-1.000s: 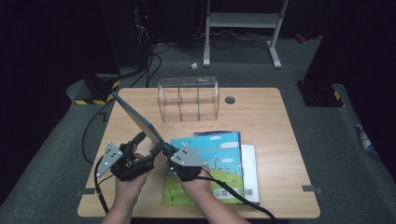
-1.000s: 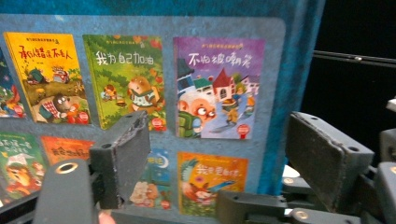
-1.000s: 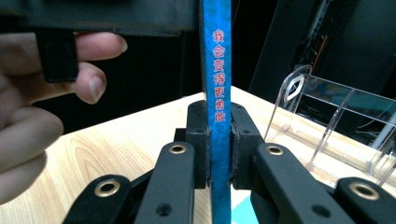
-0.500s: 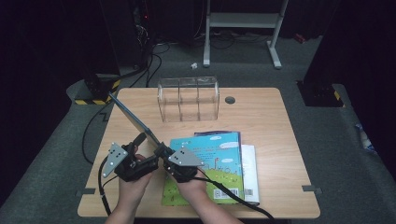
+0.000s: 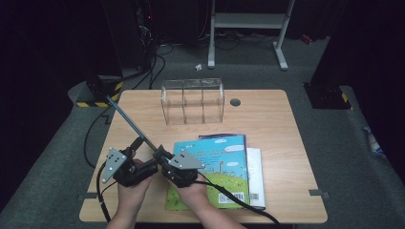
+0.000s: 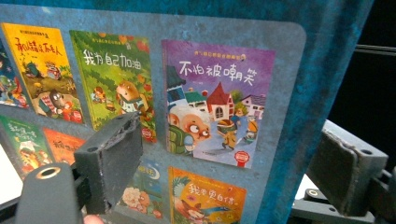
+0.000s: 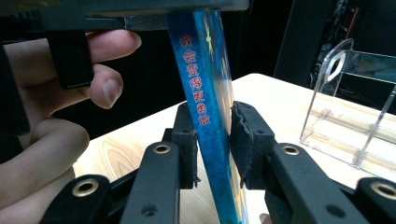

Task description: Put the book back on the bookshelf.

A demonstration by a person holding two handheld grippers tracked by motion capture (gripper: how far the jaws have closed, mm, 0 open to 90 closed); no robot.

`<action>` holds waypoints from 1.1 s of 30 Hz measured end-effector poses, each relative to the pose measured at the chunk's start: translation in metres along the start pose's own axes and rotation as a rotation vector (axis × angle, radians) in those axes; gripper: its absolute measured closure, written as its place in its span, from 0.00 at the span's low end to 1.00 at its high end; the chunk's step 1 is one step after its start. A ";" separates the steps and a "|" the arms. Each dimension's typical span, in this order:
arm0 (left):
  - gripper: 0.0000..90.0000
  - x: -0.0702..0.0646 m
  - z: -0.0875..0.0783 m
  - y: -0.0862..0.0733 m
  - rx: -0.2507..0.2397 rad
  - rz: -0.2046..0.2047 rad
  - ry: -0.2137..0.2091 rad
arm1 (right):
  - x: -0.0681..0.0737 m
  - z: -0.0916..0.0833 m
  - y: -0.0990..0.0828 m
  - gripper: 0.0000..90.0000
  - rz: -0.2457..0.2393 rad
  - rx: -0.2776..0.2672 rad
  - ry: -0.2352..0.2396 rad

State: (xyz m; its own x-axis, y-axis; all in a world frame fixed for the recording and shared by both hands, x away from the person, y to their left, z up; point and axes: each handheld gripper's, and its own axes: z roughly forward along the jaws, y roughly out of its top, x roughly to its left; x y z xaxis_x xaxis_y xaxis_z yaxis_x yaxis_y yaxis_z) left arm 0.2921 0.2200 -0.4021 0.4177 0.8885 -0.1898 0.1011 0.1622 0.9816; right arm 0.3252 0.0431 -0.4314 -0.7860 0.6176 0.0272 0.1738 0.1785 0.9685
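Brace the blue book [image 7: 201,79], tilted on edge on the surface [image 5: 267,119] near the clear rack [image 5: 193,101], with your spread left claw [image 6: 233,149] while your right claw [image 7: 212,135], jaws just opening, loosens around its spine.

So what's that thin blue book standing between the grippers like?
The thin blue paperback book stands on edge, tilted, over the wooden table's front left. Red Chinese characters run down its spine; its back cover pictures other cartoon books. The right gripper, whose jaws have just been opening, flanks the spine; the left gripper, open, faces the back cover.
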 end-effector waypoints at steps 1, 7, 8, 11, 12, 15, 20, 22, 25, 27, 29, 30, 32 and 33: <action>0.18 0.000 -0.001 0.000 0.000 0.002 0.004 | 0.001 0.000 0.000 0.78 0.004 0.003 0.003; 0.22 0.003 -0.005 0.001 0.009 0.010 0.018 | 0.005 0.002 0.000 0.74 0.022 0.012 0.041; 0.22 0.004 -0.005 0.002 0.010 0.014 0.019 | 0.007 0.002 0.000 0.74 0.017 0.016 0.045; 0.22 0.006 -0.008 0.002 0.017 0.028 0.017 | 0.010 0.003 0.000 0.73 0.010 0.021 0.051; 0.23 0.007 -0.009 0.002 0.019 0.031 0.017 | 0.011 0.004 -0.001 0.73 0.011 0.018 0.058; 0.23 0.007 -0.011 0.002 0.024 0.034 0.026 | 0.012 0.004 -0.001 0.72 0.017 0.017 0.066; 0.27 0.009 -0.015 0.001 0.035 0.051 0.044 | 0.019 0.008 -0.002 0.69 0.009 0.024 0.095; 0.27 0.011 -0.017 0.000 0.037 0.051 0.036 | 0.020 0.009 -0.002 0.68 0.011 0.025 0.101; 0.27 0.013 -0.019 0.001 0.044 0.061 0.026 | 0.020 0.010 -0.003 0.67 0.017 0.031 0.115; 0.27 0.015 -0.019 0.002 0.049 0.067 0.025 | 0.020 0.010 -0.003 0.66 0.024 0.039 0.120; 0.29 0.015 -0.019 0.002 0.049 0.065 0.027 | 0.018 0.007 -0.003 0.66 0.030 0.047 0.134; 0.29 0.015 -0.019 0.002 0.050 0.063 0.029 | 0.018 0.004 -0.004 0.66 0.037 0.049 0.144; 0.30 0.015 -0.020 0.002 0.054 0.069 0.033 | 0.015 -0.003 -0.005 0.66 0.040 0.047 0.154; 0.30 0.015 -0.019 0.003 0.055 0.070 0.032 | 0.014 -0.007 -0.006 0.66 0.040 0.049 0.155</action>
State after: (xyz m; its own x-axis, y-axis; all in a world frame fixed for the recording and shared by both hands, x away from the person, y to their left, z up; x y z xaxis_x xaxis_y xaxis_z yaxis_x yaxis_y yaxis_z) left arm 0.2812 0.2420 -0.4020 0.3967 0.9102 -0.1191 0.1227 0.0760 0.9895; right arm 0.3087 0.0450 -0.4349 -0.8593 0.5002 0.1068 0.2325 0.1961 0.9526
